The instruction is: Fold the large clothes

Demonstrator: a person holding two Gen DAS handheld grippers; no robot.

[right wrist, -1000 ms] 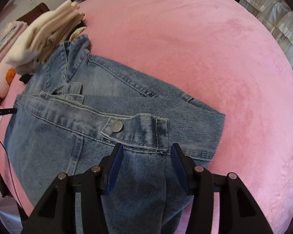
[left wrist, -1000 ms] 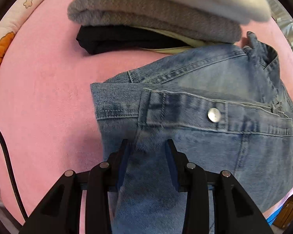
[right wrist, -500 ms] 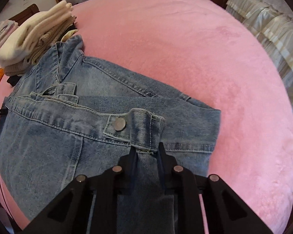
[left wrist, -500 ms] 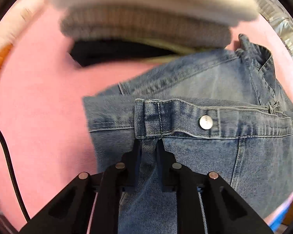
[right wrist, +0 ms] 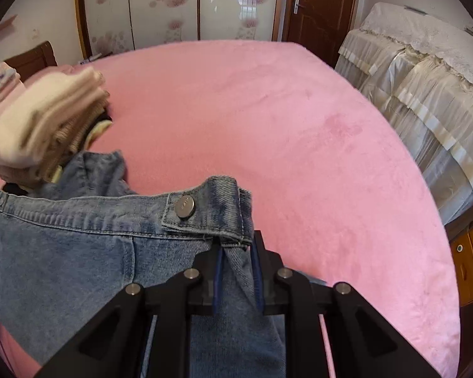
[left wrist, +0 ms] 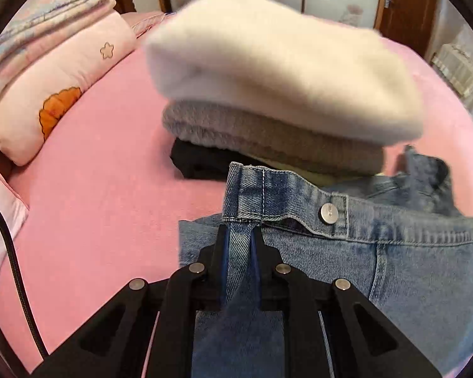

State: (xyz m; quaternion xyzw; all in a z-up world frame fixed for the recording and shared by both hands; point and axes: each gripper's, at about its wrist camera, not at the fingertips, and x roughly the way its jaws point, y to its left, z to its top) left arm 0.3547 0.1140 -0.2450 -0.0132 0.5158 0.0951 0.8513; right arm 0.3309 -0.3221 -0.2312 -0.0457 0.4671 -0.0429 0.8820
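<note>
Denim jacket [left wrist: 394, 271] is lying on the pink bed cover [left wrist: 104, 214], with its hem band being held up off the fabric at both ends. Left gripper [left wrist: 240, 242] is pinching a fold of denim just under the band's left end; its jaws have just been closing and are now nearly together, with only the pinched cloth between the blue pads. Right gripper [right wrist: 236, 252] is doing the same at the band's right end, jaws likewise just closed down onto a fold of denim. A metal snap button [left wrist: 328, 212] is showing on the band near the left gripper, and a second snap button [right wrist: 184, 206] is sitting close to the right gripper. The band is running taut between the two grips, and the rest of the jacket is hanging down towards the near edge of both views.

Stack of folded clothes [left wrist: 268, 94] is sitting just beyond the jacket, cream knit on top, grey knit under it, something black at the bottom; the jacket's far edge is touching or overlapping the stack's base, cannot tell which. Pale pink pillow [left wrist: 56, 94] with an orange print is lying to the left. Black cable [left wrist: 12, 267] is trailing down the left view's edge. Cream-draped furniture [right wrist: 425, 94] is standing beside the bed on the right.
</note>
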